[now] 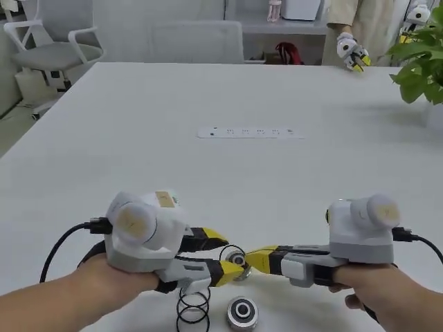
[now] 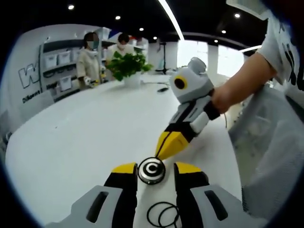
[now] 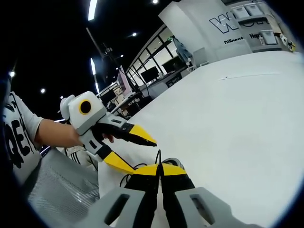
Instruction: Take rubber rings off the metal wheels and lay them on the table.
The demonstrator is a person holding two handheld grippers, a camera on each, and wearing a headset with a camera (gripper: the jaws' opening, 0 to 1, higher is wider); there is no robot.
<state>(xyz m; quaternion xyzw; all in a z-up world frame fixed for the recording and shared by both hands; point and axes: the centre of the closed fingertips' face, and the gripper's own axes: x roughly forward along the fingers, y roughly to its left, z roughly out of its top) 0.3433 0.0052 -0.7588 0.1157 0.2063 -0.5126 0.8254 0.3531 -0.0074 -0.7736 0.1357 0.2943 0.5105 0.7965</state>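
A small metal wheel [image 1: 237,263] [image 2: 151,171] lies on the white table [image 1: 208,180], between the yellow tips of my left gripper [image 1: 227,256] [image 2: 156,169]. Those jaws stand apart on either side of it, with a small gap at one side. My right gripper [image 1: 250,261] [image 3: 160,167] comes in from the right with its tips at the wheel's edge, shut on a thin black rubber ring [image 3: 158,156]. A second wheel [image 1: 242,312] lies nearer me. Loose rubber rings [image 1: 193,306] [image 2: 164,214] lie beside it, under my left gripper.
A white power strip [image 1: 250,132] lies mid-table. A green plant [image 1: 420,66] [image 2: 128,64] stands at the far right edge. A person with another gripper [image 1: 354,54] is at the far end. Office chairs [image 1: 55,48] stand beyond the table.
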